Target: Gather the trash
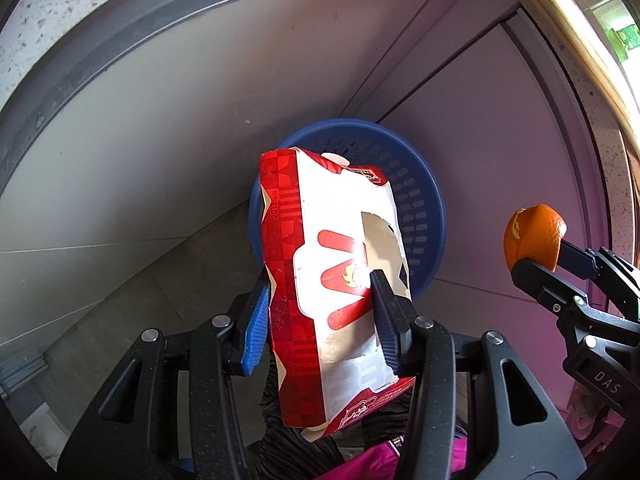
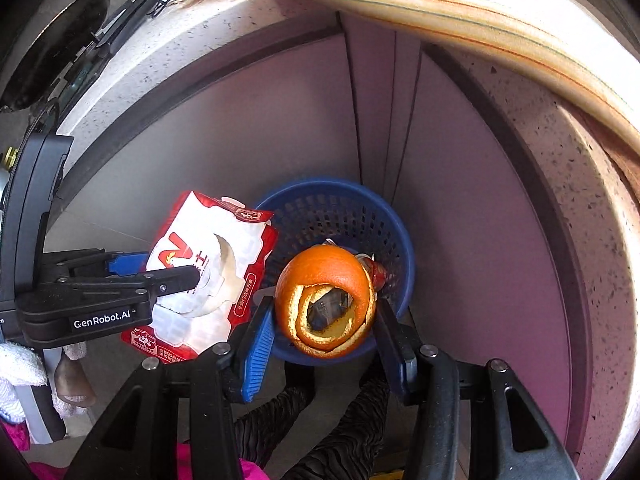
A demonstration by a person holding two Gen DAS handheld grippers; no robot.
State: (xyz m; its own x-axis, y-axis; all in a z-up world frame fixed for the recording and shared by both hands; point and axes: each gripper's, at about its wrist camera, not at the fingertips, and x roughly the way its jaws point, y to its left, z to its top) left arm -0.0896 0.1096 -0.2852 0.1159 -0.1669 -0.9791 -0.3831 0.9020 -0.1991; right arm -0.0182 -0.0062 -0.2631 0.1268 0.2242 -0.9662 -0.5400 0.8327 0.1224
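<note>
My left gripper [image 1: 320, 280] is shut on a red and white tissue packet [image 1: 336, 280], torn open on its face, and holds it above a blue perforated waste basket [image 1: 416, 184] on the floor. From the right wrist the same packet [image 2: 204, 276] hangs just left of the basket [image 2: 340, 208], the left gripper [image 2: 172, 272] clamping it. My right gripper [image 2: 326, 304] is shut on a curled orange peel [image 2: 326, 300] directly over the basket's mouth. In the left wrist view that peel [image 1: 534, 236] shows at the right, pinched by the right gripper [image 1: 538, 254]. Some trash lies inside the basket.
The basket stands in a corner of grey cabinet doors [image 2: 248, 128] under a speckled stone counter edge [image 2: 560, 168]. A dark pan [image 2: 56, 40] sits on the counter at upper left. A person's dark trouser legs [image 2: 332, 432] and pink clothing show below the grippers.
</note>
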